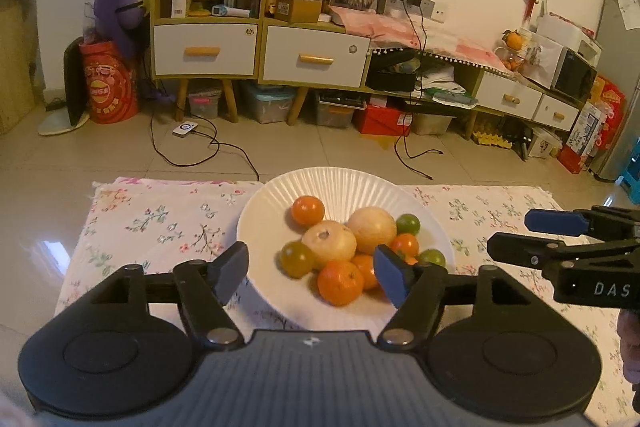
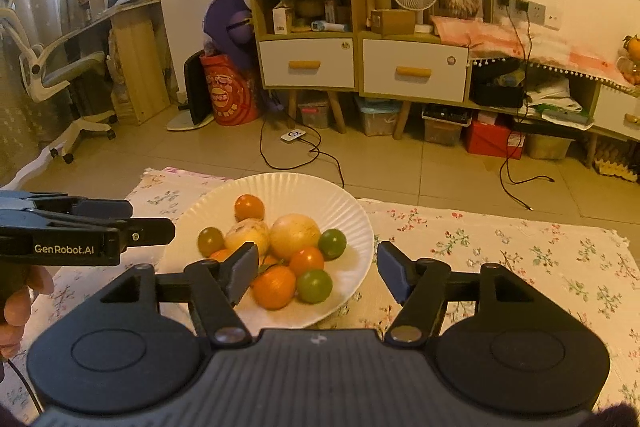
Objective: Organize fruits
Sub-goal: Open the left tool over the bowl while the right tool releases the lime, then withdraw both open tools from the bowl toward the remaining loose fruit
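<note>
A white ribbed plate (image 1: 340,183) (image 2: 280,187) sits on a floral cloth and holds a pile of fruit: two pale yellow round fruits (image 1: 372,229) (image 2: 295,235), several orange tangerines (image 1: 340,281) (image 2: 274,286) and green ones (image 1: 296,259) (image 2: 314,285). My left gripper (image 1: 312,277) is open and empty, its fingers just above the plate's near side. My right gripper (image 2: 318,277) is open and empty above the plate's near right rim; it also shows in the left wrist view (image 1: 520,233). The left gripper shows at the left of the right wrist view (image 2: 152,221).
The floral cloth (image 1: 160,223) (image 2: 500,247) covers a low surface. Beyond it lie a tiled floor with cables (image 1: 208,147), a wooden cabinet with white drawers (image 1: 260,51) (image 2: 360,67), storage boxes and an office chair (image 2: 60,75).
</note>
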Demonstrator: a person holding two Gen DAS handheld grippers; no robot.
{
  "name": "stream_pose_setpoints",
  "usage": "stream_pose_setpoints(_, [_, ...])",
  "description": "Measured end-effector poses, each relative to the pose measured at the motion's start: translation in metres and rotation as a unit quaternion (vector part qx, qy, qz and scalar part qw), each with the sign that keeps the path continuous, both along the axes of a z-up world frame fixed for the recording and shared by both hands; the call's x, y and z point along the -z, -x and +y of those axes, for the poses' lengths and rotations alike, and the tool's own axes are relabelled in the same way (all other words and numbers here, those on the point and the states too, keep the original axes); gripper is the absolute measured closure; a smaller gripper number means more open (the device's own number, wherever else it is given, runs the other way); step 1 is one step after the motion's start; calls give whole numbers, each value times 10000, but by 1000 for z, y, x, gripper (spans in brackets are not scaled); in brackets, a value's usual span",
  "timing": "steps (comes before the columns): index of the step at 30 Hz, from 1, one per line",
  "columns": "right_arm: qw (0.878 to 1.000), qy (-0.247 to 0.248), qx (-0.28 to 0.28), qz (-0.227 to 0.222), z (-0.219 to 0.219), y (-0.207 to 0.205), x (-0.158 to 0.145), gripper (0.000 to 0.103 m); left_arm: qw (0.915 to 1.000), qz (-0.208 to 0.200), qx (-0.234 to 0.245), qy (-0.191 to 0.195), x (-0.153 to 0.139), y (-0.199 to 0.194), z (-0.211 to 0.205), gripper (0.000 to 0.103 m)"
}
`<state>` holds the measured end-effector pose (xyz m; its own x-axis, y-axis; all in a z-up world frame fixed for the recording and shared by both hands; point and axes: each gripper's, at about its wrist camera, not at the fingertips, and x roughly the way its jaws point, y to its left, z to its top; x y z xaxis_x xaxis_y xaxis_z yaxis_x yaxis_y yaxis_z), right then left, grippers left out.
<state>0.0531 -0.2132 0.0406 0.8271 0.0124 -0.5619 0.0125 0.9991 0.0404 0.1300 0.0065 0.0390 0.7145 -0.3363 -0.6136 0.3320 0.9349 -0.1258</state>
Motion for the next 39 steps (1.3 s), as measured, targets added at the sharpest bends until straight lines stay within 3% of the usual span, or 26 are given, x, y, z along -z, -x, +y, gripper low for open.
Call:
stream_pose_setpoints(4, [10000,-3,-8,-13,3,12,-2,35,10000,-8,-10,13,-2,11,3,37])
stream_pose_setpoints(29, [9997,187,4,151,19,59,13,11,9996,80,199,-156,14,75,10,15])
stream_pose_setpoints(39, [9991,385,57,177,20,72,25,4,9995,134,185,-220,27,87,17,13])
